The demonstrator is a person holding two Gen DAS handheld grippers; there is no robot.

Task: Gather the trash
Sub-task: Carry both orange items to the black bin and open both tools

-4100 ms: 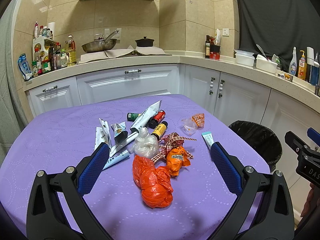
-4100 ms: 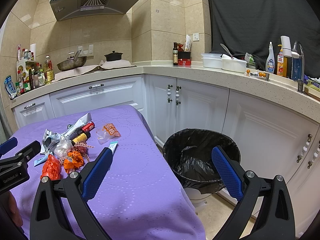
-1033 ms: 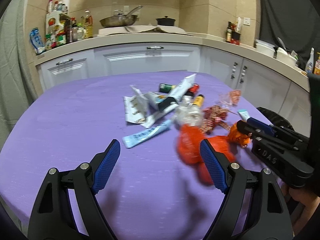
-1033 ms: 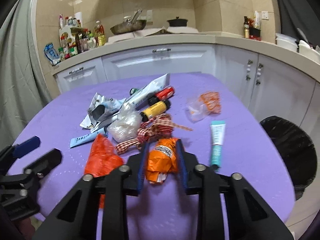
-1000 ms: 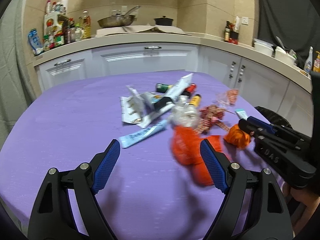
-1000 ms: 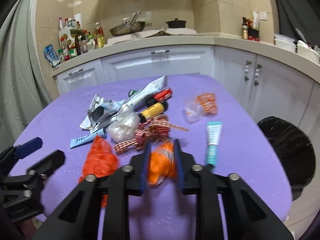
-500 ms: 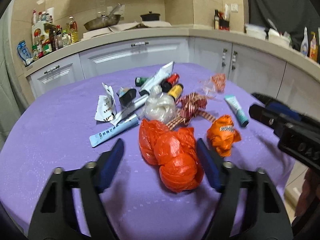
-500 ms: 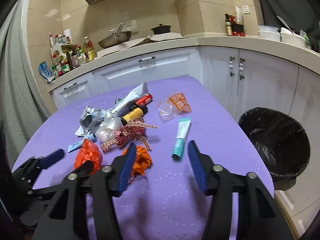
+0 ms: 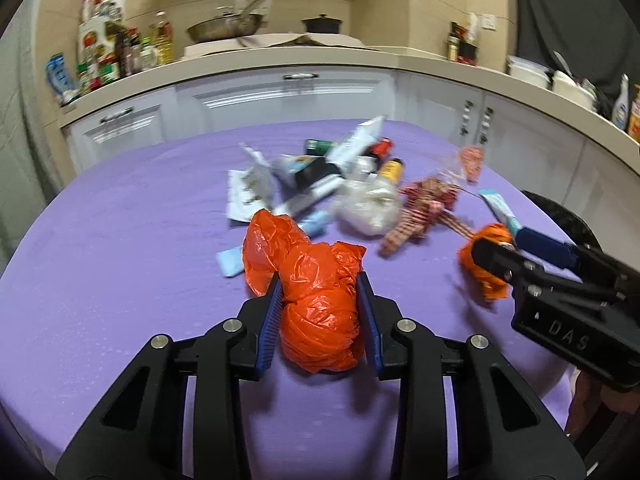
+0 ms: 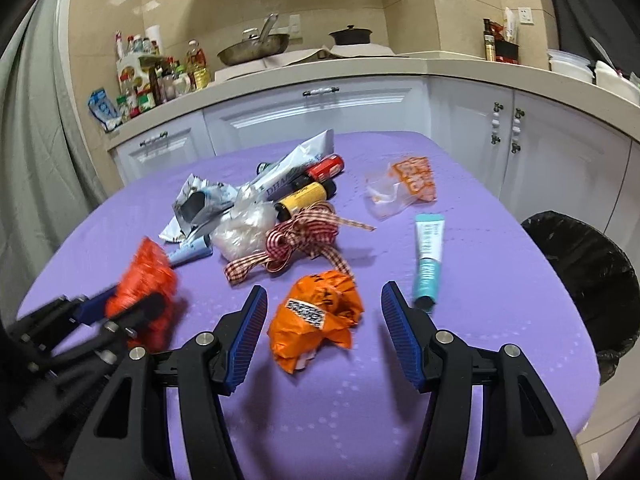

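Observation:
A crumpled red plastic bag [image 9: 308,264] lies on the purple tablecloth [image 9: 120,240]. My left gripper [image 9: 319,280] has its blue pads against both sides of the bag, and its jaws are closing on it. In the right wrist view the same bag [image 10: 148,272] shows at the left, blurred. An orange wrapper with a barcode label [image 10: 316,316] lies between the fingers of my right gripper [image 10: 322,304], which stands open with a gap on each side. The left wrist view shows that wrapper [image 9: 480,272] at the right.
Behind the grippers lies a heap: a checked ribbon [image 10: 296,240], a clear bag [image 10: 244,232], small bottles [image 10: 308,196], tubes and foil wrappers. A teal tube [image 10: 428,256] and an orange-printed packet [image 10: 404,188] lie to the right. A black-lined bin [image 10: 580,260] stands past the table's right edge.
The right gripper, shut on the orange wrapper a second ago, has opened and the wrapper lies on the cloth. The left jaws have narrowed onto the red bag. Both grippers came lower.

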